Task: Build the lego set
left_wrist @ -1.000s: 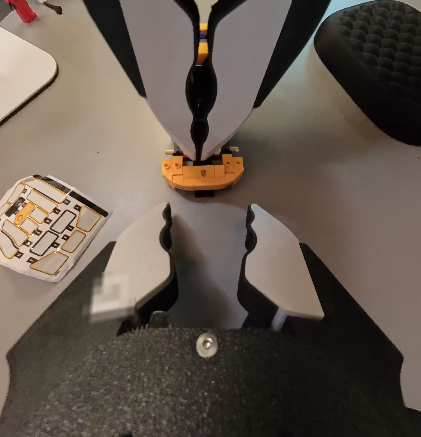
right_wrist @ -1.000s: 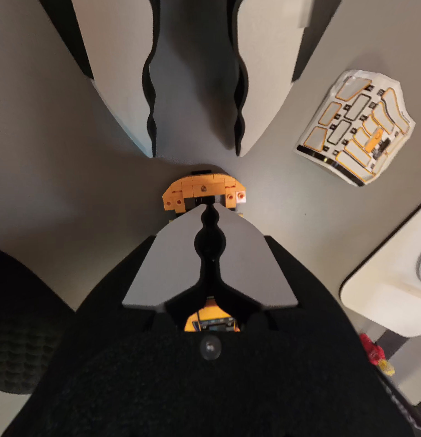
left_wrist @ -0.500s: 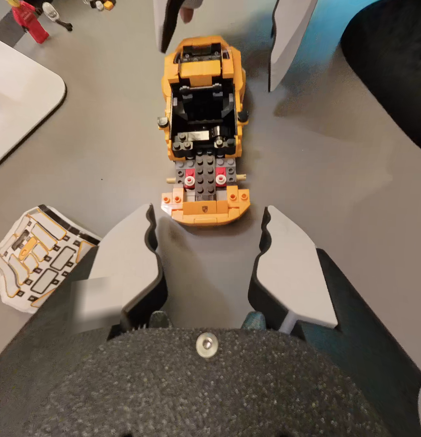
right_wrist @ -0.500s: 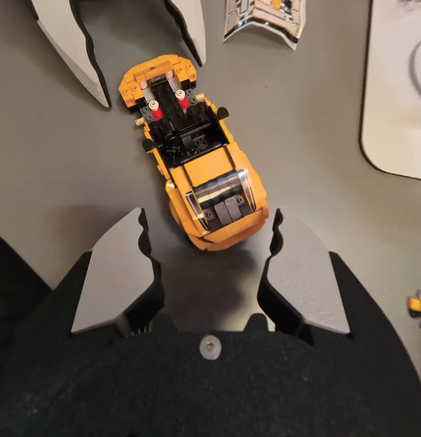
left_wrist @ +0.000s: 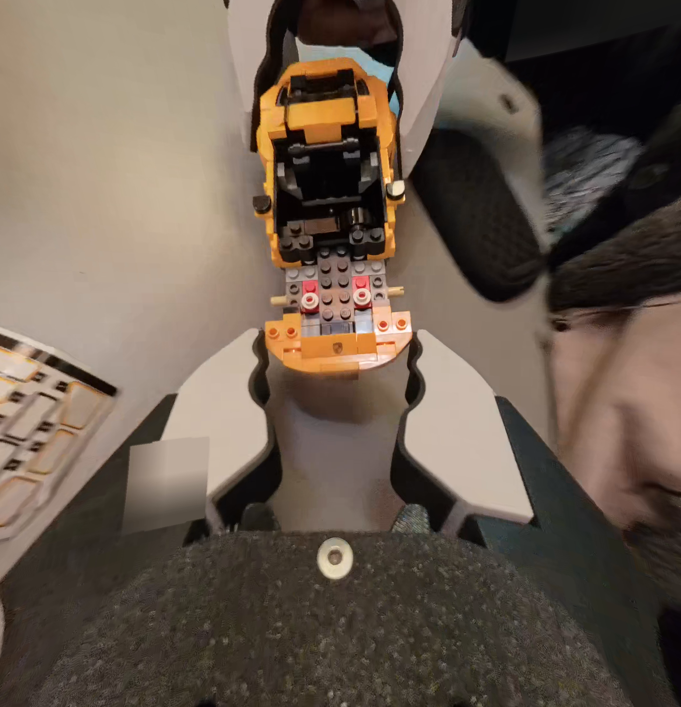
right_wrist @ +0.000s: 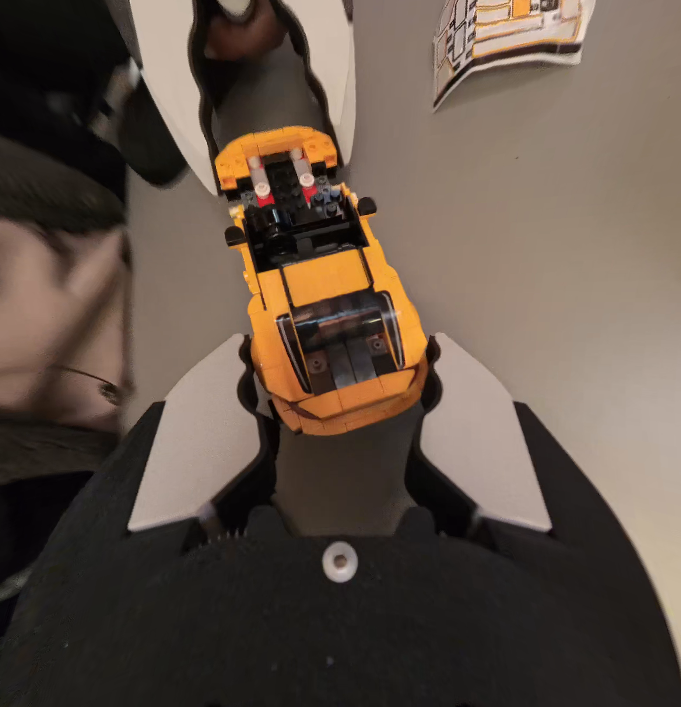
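Observation:
A part-built orange lego car (left_wrist: pixel 323 118) with an open black cockpit and bare studs behind its front bumper lies lengthwise between my two grippers. My left gripper (left_wrist: pixel 337 336) is closed on the front bumper, with a fingertip touching each side. My right gripper (right_wrist: pixel 338 340) is closed on the car's rear (right_wrist: pixel 327 283), its pads against both flanks. Each gripper also shows at the far end of the other's view: the right gripper (left_wrist: pixel 328 162) in the left wrist view, the left gripper (right_wrist: pixel 278 178) in the right wrist view. The car's underside is hidden.
A curled sticker sheet (left_wrist: pixel 32 432) lies on the grey table (left_wrist: pixel 120 191), left of the car; it also shows in the right wrist view (right_wrist: pixel 511 42). A black textured pad (left_wrist: pixel 480 214) lies to the right. Part of a person fills the right edge (left_wrist: pixel 618 382). The gap from one gripper's tips to the other's is roughly 10 cm.
Half a second ago both grippers stood open, clear of the car. Both have since moved in and closed on its ends. The views have tilted and a person has come into frame.

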Tool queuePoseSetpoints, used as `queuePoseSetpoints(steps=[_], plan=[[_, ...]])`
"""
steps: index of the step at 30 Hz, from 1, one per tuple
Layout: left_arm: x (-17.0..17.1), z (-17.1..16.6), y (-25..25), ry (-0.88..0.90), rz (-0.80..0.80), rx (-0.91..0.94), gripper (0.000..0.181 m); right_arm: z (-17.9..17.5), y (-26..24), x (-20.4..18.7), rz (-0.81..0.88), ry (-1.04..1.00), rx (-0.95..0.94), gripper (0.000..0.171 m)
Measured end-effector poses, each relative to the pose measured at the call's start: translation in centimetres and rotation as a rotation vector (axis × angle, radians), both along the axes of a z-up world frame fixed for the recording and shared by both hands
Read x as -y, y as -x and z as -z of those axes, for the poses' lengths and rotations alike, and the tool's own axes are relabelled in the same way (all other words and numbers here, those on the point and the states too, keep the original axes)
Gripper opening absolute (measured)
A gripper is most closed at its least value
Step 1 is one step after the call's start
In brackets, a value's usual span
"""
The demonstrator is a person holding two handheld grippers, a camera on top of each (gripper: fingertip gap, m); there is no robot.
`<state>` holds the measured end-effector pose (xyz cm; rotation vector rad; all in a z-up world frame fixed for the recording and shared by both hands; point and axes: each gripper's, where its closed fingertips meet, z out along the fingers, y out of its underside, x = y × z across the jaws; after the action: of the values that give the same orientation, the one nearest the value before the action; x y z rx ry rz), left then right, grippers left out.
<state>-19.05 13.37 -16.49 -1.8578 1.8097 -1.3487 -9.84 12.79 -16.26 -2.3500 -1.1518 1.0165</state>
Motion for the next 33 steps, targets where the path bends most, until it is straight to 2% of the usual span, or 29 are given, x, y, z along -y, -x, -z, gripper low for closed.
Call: queuePoseSetpoints(steps=[3,6,11,22,33], plan=[[1.5,-2.2,1.4,0.298,0.1,0.016,0.071,-2.8,1.7,2.0,0.161,0.236,-0.068,0.086],[2.7,-3.4,2.6,0.399,0.204,0.057,0.071,-4.9,3.0,3.9,0.241,0.295,-0.074,0.084],[4.1,-4.7,3.0,0.21,0.29,0.137,0.071,-7.6,4.0,5.1,0.269,-0.01,-0.07,0.083],[4.0,-6.9,4.7,-0.028,0.414,0.189,0.071,-9.3,6.6,6.8,0.42,-0.362,-0.145,0.082],[4.2,-6.2,5.0,-0.011,0.495,0.201,0.07,-10.1,7.4,6.8,0.532,-0.44,-0.164,0.082]])
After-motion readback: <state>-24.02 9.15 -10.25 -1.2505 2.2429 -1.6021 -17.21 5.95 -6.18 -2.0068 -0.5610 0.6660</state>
